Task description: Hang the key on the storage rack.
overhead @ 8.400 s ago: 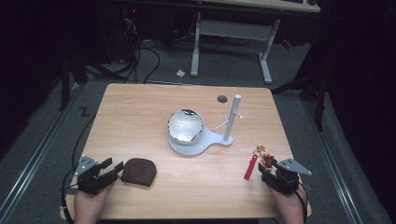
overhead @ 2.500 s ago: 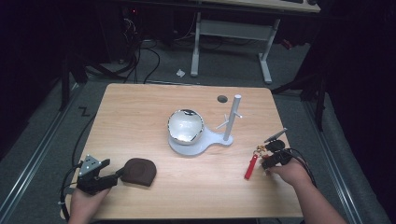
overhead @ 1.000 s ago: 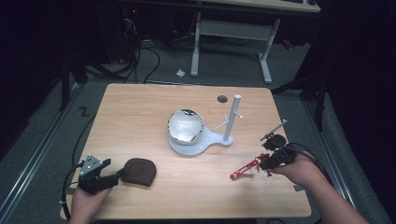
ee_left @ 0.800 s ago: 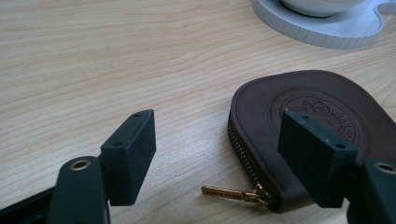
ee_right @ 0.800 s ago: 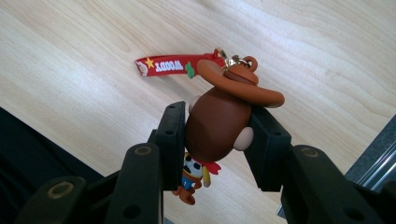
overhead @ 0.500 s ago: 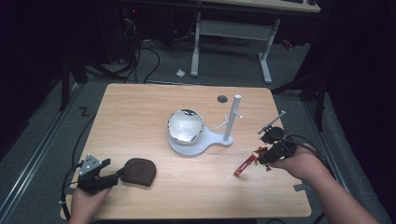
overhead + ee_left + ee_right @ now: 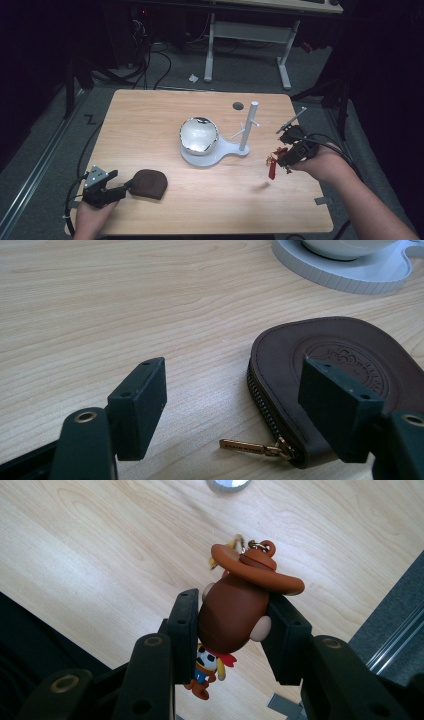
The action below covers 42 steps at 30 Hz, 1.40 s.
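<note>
While figure keychain hangs clamped, white stand just beside.

High view: above the near edge, facing forward and down over the whole worktop. Left claw view: low, close, sharing the brown pouch and white stand base. Right claw view: raised, looking steeply down.

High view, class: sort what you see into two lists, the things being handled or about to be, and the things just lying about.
In hand or about to be:
- keychain figure, clamped in the right claw, lifted off the table
- pouch, between the open left claw's jaws
- stand, possibly where the figure goes

Lying about:
- bowl
- table
- cables on the floor
</note>
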Available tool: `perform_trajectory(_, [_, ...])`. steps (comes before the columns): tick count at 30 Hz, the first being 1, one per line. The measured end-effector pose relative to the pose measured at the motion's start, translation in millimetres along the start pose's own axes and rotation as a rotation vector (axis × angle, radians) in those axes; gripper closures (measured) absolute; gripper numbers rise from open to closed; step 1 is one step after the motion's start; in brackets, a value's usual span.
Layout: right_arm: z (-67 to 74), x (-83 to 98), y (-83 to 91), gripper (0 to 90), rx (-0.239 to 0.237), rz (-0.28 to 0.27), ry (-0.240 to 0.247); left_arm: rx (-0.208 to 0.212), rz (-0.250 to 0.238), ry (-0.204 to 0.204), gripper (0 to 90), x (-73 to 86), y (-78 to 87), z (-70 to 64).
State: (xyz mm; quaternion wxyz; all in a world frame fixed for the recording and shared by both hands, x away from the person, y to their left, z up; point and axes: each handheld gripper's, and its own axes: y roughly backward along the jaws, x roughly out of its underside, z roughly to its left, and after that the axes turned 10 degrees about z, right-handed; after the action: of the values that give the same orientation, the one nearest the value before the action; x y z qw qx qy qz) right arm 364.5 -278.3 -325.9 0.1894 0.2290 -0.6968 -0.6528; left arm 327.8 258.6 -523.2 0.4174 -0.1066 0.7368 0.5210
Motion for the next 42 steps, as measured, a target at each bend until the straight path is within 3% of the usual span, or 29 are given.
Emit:
perform_trajectory(3, [1.3,-2.2,2.9,61.6,0.003,0.005,-0.016,-0.001,0.0,-0.001,27.7,0.0,0.2,0.2])
perform_trajectory(12, [3.4,-13.4,12.2,61.5,0.018,-0.017,0.013,0.0,-0.002,0.002,27.7,0.2,0.5,1.1])
perform_trajectory(35, [4.8,-39.5,27.8,61.6,-0.014,-0.018,0.021,0.005,-0.004,0.012,27.5,2.3,1.8,2.5])
perform_trajectory(42, [4.1,-45.6,38.4,61.5,-0.004,-0.021,0.026,0.005,-0.005,0.014,27.6,2.4,1.7,3.6])
